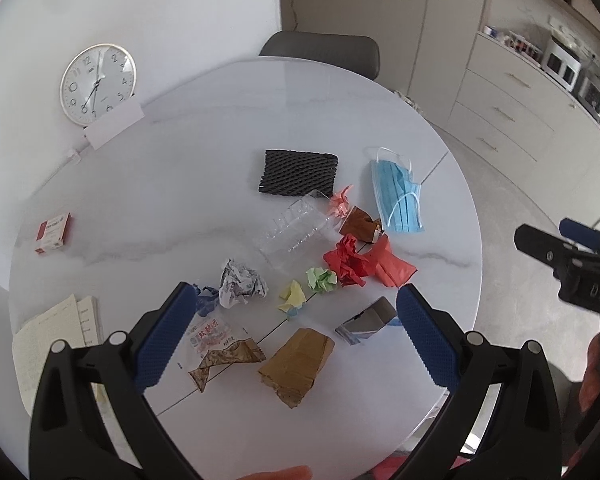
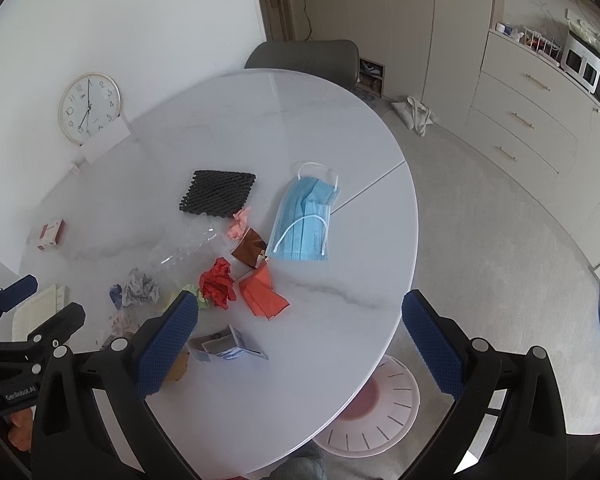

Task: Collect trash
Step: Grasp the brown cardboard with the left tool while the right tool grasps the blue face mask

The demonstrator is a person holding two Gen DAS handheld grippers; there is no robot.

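Tools: left tool (image 1: 296,320) and right tool (image 2: 300,324) held wide apart, nothing gripped.
Progress: none collected; trash (image 1: 352,260) scattered on table (image 1: 220,128).

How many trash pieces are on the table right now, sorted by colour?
Red: 2, crumpled red paper and red packet
Brown: 3, brown wrapper, flattened cardboard, crinkled foil wrapper
Blue: 2, face mask and blue scrap
Yellow: 1
Green: 1
Pink: 1
Black: 1, foam net
Clear: 1, plastic bottle
Grey: 1, paper ball
Total: 13
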